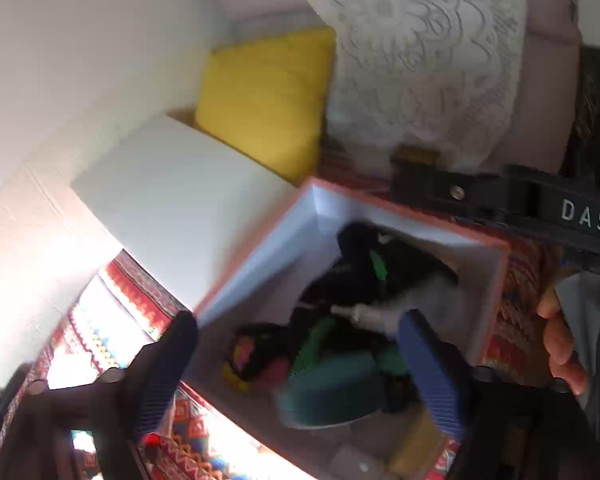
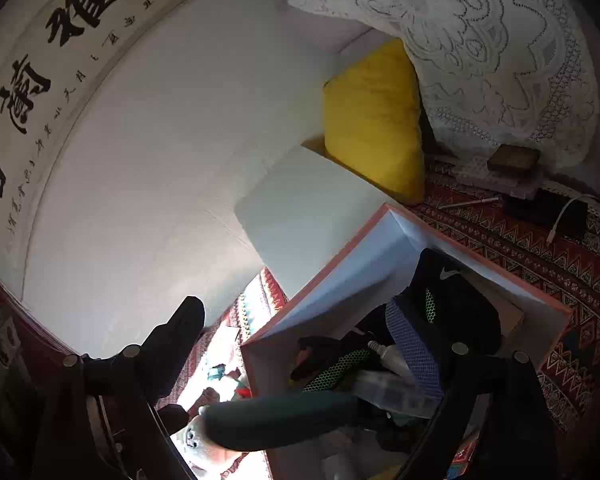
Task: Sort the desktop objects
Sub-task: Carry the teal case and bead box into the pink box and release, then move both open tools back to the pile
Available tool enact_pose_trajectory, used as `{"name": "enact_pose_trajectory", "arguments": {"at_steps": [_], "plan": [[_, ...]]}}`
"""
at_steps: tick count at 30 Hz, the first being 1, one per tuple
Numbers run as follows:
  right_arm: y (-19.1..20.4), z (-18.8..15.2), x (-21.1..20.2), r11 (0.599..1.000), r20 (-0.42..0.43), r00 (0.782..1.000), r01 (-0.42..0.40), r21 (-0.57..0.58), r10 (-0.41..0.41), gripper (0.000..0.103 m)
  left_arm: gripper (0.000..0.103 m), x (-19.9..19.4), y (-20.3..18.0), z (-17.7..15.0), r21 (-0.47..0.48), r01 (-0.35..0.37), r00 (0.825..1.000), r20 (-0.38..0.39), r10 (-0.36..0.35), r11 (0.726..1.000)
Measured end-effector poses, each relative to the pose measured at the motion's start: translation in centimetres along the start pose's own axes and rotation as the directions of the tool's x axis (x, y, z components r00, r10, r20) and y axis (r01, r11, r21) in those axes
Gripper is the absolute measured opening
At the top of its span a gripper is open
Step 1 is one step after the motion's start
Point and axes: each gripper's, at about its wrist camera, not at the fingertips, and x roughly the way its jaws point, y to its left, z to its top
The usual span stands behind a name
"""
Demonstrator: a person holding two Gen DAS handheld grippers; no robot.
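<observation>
A pink-rimmed white box (image 2: 332, 280) sits on the patterned cloth (image 2: 540, 264), crowded with a black sports garment with green mesh (image 2: 452, 300), a white tube (image 2: 392, 360) and a dark teal case (image 1: 332, 396). The left gripper (image 1: 296, 360) hangs over it, jaws wide apart and empty. The right gripper (image 2: 304, 356) is equally spread, gripping nothing.

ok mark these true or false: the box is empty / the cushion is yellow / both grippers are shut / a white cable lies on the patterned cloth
1. The box is empty. False: it holds black items and a tube.
2. The cushion is yellow. True.
3. Both grippers are shut. False: the left gripper and right gripper are open.
4. A white cable lies on the patterned cloth. True.
</observation>
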Motion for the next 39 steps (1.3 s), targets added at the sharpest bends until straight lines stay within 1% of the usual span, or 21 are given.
{"name": "enact_pose_trajectory", "arguments": {"at_steps": [3,5,8,10,14,18,24,27,29,33,36,38,39], "plan": [[0.4,-0.2,0.4,1.000,-0.016,1.000,-0.023,-0.003,0.023,0.095,0.093,-0.8,1.6,-0.3,-0.021,-0.040,0.999,0.008,0.040,0.999],[1.0,-0.5,0.9,0.999,-0.034,0.999,-0.025,-0.021,0.024,0.095,0.093,-1.4,3.2,-1.0,-0.037,-0.076,0.997,0.004,0.077,0.996],[2.9,-1.4,1.7,0.998,-0.052,0.998,-0.030,-0.049,0.028,0.095,0.093,-2.7,6.3,-2.8,-0.089,-0.130,0.991,-0.005,0.130,0.988],[4.0,-2.1,2.1,0.997,-0.061,0.998,-0.035,-0.067,0.031,0.095,0.093,-3.9,8.7,-4.4,-0.138,-0.148,0.989,-0.008,0.149,0.979],[6.4,-3.6,3.1,0.993,-0.085,0.996,-0.043,-0.108,0.034,0.095,0.094,-6.2,13.2,-8.2,-0.218,-0.191,0.981,-0.021,0.191,0.957],[9.5,-5.6,5.0,0.984,-0.122,0.992,-0.055,-0.170,0.034,0.095,0.094,-8.7,17.2,-12.4,-0.287,-0.226,0.973,-0.033,0.226,0.931],[15.1,-10.2,9.3,0.951,-0.207,0.978,-0.090,-0.295,0.028,0.095,0.096,-12.4,22.8,-18.7,-0.392,-0.271,0.961,-0.056,0.271,0.879],[17.4,-13.2,12.1,0.932,-0.263,0.965,-0.101,-0.348,0.006,0.095,0.098,-13.2,25.1,-21.6,-0.440,-0.276,0.959,-0.071,0.274,0.854],[18.6,-15.2,14.2,0.921,-0.308,0.951,-0.114,-0.372,-0.007,0.095,0.098,-12.5,25.9,-23.0,-0.459,-0.264,0.963,-0.080,0.257,0.848],[19.5,-18.8,18.7,0.908,-0.403,0.912,-0.101,-0.407,-0.079,0.095,0.098,-11.1,27.4,-25.7,-0.497,-0.240,0.970,-0.096,0.222,0.834],[19.4,-20.7,21.0,0.889,-0.446,0.880,-0.061,-0.453,-0.166,0.090,0.098,-10.0,28.6,-27.7,-0.526,-0.223,0.975,-0.107,0.196,0.821],[19.3,-20.9,21.3,0.872,-0.438,0.876,-0.042,-0.488,-0.203,0.089,0.098,-8.8,28.5,-28.3,-0.537,-0.192,0.981,-0.100,0.164,0.821],[19.3,-20.7,21.1,0.859,-0.415,0.883,-0.026,-0.512,-0.221,0.089,0.098,-8.0,28.2,-28.4,-0.540,-0.171,0.985,-0.091,0.145,0.824]]}}
